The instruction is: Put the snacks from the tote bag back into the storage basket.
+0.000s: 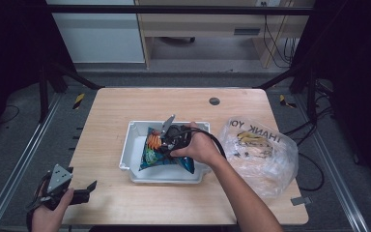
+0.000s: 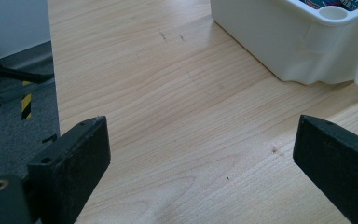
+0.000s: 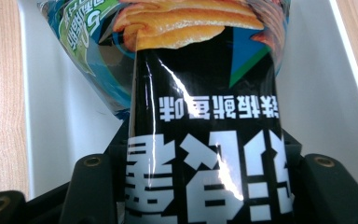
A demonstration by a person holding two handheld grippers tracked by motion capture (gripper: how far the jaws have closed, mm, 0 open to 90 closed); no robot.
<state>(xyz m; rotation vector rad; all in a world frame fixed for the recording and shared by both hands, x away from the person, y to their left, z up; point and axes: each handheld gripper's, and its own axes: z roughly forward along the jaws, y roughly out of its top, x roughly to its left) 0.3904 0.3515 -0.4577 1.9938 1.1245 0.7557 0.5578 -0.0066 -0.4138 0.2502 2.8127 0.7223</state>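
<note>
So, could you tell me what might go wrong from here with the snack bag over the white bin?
The right gripper is shut on the snack bag, whose glossy film could slip from the jaws or get crushed. The bag hangs close to the white bin wall, so a corner might catch on the rim. The plastic shopping bag lies right beside the person's forearm and could be dragged along. The left gripper sits open near the table edge, too far off to help quickly.

The right gripper (image 1: 166, 140), jaws clamped, points toward ten o'clock. The left gripper (image 1: 89, 189) points toward three o'clock, jaws wide.
</note>
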